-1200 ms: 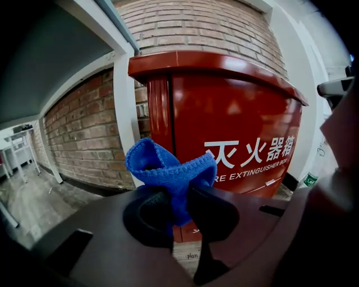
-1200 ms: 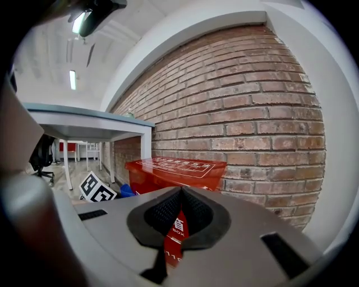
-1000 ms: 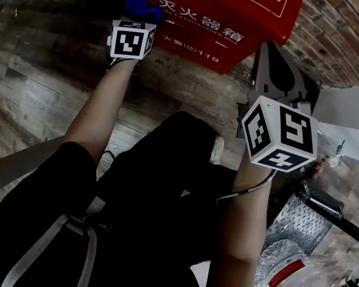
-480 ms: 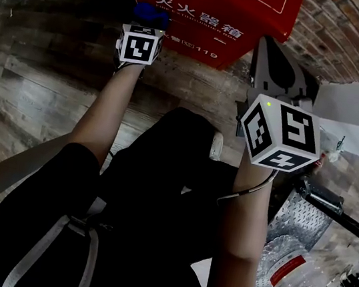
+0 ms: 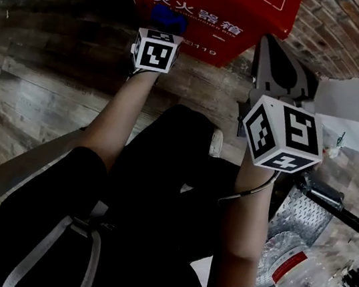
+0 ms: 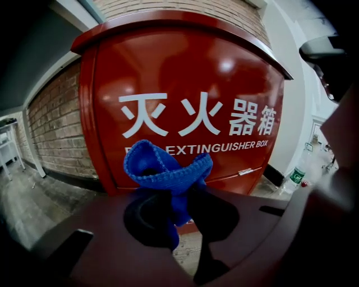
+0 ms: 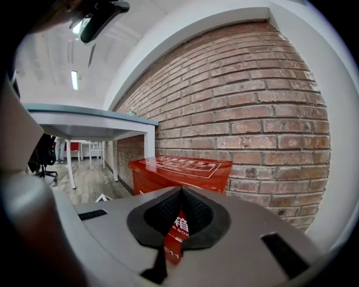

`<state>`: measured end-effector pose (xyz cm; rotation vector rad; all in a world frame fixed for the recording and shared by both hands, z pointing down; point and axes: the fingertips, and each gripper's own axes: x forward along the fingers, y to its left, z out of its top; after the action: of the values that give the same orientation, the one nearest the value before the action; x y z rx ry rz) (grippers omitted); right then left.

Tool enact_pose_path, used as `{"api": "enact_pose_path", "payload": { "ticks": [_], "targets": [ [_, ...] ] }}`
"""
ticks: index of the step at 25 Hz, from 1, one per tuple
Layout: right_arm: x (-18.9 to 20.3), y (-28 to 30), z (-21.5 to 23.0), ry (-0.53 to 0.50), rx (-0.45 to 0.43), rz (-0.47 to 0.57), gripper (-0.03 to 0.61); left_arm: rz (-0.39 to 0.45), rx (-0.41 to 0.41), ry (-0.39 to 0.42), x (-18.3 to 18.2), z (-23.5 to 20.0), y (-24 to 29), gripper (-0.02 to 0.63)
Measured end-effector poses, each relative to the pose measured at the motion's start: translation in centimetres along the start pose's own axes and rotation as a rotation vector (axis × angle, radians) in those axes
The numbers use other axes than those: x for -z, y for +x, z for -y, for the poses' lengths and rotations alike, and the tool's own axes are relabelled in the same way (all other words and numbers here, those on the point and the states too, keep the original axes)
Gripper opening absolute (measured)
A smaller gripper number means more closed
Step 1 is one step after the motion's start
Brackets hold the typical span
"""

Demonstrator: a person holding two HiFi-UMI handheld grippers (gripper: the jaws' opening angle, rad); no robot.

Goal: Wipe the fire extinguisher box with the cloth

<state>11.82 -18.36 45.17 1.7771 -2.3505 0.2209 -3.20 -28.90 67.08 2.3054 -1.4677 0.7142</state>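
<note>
Bunching up softly, the blue cloth [image 6: 168, 165] sat clenched in our left tool [image 6: 178, 204], its loose fold held up before the red front of the fire extinguisher box [image 6: 185, 84]; we could not tell if they touched. We judged the cloth light and limp, best gripped by a thick gathered wad so rubbing would not drag it free. Our right tool [image 7: 179, 216] hung closed on nothing, near the brick wall [image 7: 252, 112].

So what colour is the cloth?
The cloth is blue, clearest in the left gripper view.
</note>
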Motion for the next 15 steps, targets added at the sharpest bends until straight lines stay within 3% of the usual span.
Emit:
{"api": "enact_pose_path", "payload": {
  "ticks": [10,15],
  "targets": [
    [-0.2,-0.9,0.0,-0.002,0.009,0.004,0.015,-0.019,0.19,0.075,0.3,10.8,1.5,0.078],
    [0.1,-1.6,0.6,-0.008,0.023,-0.006,0.015,-0.017,0.193,0.057,0.3,11.9,1.5,0.078]
  ]
}}
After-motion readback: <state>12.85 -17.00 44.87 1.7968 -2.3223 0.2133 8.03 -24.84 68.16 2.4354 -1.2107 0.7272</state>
